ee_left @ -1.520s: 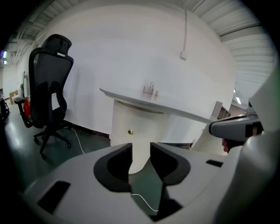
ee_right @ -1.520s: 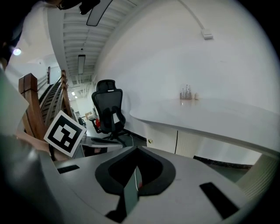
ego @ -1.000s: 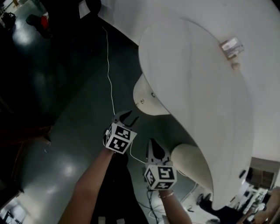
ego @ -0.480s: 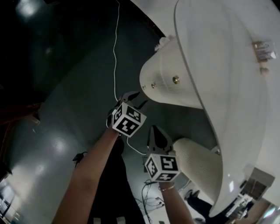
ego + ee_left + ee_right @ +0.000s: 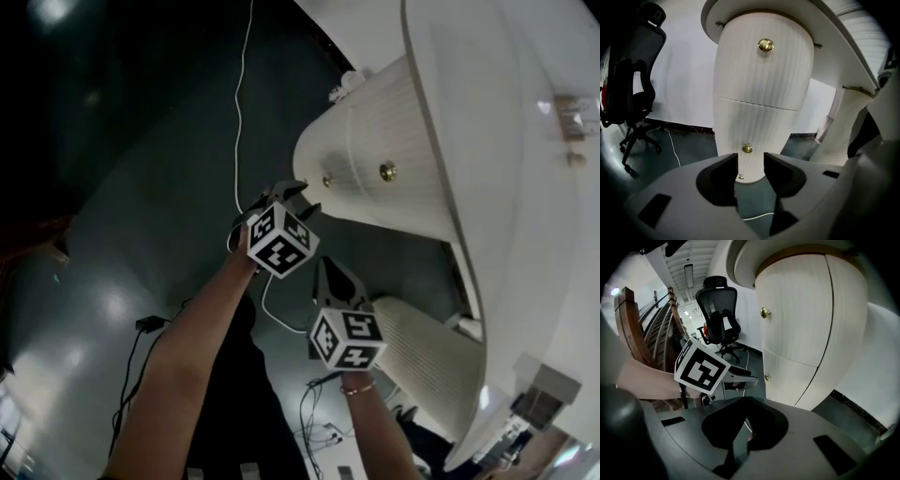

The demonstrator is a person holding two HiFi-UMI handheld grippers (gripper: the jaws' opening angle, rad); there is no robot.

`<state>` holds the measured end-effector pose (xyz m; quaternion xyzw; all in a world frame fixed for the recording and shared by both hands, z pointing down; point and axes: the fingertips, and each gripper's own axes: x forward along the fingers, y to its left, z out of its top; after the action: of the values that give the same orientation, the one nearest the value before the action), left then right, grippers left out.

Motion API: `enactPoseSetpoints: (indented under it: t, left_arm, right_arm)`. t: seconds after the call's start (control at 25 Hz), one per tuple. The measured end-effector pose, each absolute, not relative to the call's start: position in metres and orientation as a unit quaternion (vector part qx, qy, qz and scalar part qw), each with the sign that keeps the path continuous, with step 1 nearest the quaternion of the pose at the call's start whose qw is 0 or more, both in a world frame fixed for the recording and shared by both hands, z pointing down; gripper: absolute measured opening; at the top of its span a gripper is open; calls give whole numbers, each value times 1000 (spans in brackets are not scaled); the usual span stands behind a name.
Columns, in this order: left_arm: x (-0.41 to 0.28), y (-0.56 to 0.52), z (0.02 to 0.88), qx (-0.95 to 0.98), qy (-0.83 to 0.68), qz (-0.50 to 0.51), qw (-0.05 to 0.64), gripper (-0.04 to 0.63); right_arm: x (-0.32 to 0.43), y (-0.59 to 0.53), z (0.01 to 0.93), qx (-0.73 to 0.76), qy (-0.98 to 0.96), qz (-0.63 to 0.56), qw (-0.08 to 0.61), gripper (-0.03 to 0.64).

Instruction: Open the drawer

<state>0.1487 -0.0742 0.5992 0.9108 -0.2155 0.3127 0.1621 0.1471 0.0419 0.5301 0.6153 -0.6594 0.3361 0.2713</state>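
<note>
Task barely begun: both drawers of the white ribbed cabinet (image 5: 761, 93) sit flush and closed, nothing pulled. Left tongs (image 5: 750, 161) are spread wide and empty, with only floor and the cabinet foot showing between the pads. The lower knob (image 5: 747, 148) sits at 12 o'clock just beyond the gap, not touched. The lower drawer (image 5: 750, 126) is below the seam. The upper drawer (image 5: 764, 70) and its upper knob (image 5: 765, 44) are above it, tucked right under the surface (image 5: 834, 37). Right tongs (image 5: 746, 420) look closed on nothing, though that view is dark so not certain. In the head view they sit at about 5 o'clock of the left tongs, well apart from the cabinet. Left to do: reach a knob, close on it, pull straight out. The aim suggests the lower drawer is the target. Room: open floor (image 5: 112, 281) in front of the drawer face, so the pull path looks free. A white cable (image 5: 239, 112) lies on the floor near the cabinet. In the left gripper view an office chair (image 5: 633, 84) stands at 9 o'clock, well apart, and a second ribbed leg (image 5: 843, 126) at 3 o'clock, near the cabinet's side. The surface edge overhangs the upper drawer, so headroom is tight there.
</note>
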Motion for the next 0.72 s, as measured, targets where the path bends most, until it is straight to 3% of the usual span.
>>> enactPoseSetpoints:
  t: [0.72]
  left_arm:
    - [198, -103, 642, 913, -181, 336, 142, 163]
  right_arm:
    - [177, 29, 564, 616, -648, 355, 275, 3]
